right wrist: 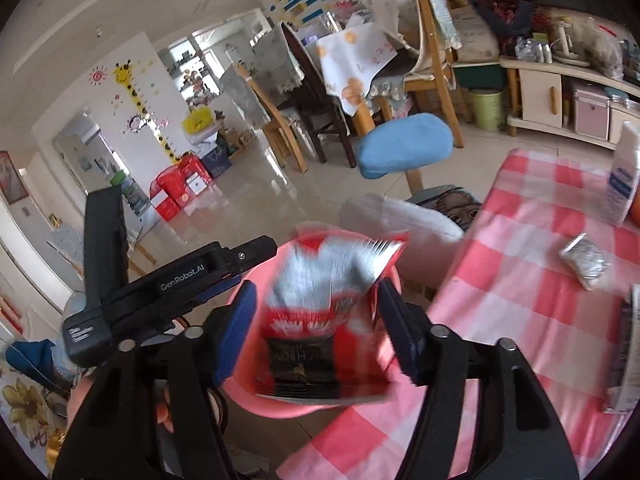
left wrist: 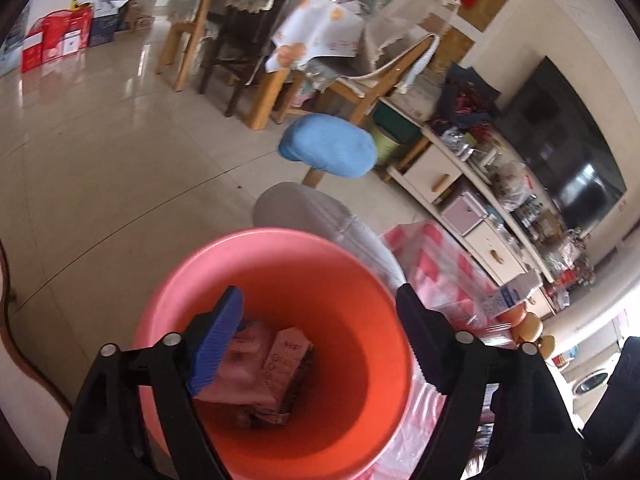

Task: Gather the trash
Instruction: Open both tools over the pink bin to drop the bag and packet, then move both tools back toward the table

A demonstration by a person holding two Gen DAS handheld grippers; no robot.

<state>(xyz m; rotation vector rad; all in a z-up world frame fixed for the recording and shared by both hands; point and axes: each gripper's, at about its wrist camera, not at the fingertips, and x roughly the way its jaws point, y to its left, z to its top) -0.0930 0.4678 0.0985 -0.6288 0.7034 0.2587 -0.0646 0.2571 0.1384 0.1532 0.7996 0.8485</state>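
A: Right gripper fingers spread, snack bag loose between them above the bin. Left gripper wide, empty.
B: It may catch the rim and land on the tabletop.

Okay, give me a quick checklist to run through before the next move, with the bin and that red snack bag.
1. Bin under the left gripper: ok, its opening fills the space below the fingers.
2. Left gripper empty: ok, fingers apart, nothing between them.
3. Earlier trash inside the bin: ok, crumpled wrappers lie at the bottom.
4. Red snack bag over the bin: ok, it sits between the right gripper fingers above the pink rim.
5. Bag released: cannot tell, it is blurred and the pads seem clear of it.
6. More trash left: not ok, a foil wad remains on the checked tablecloth.
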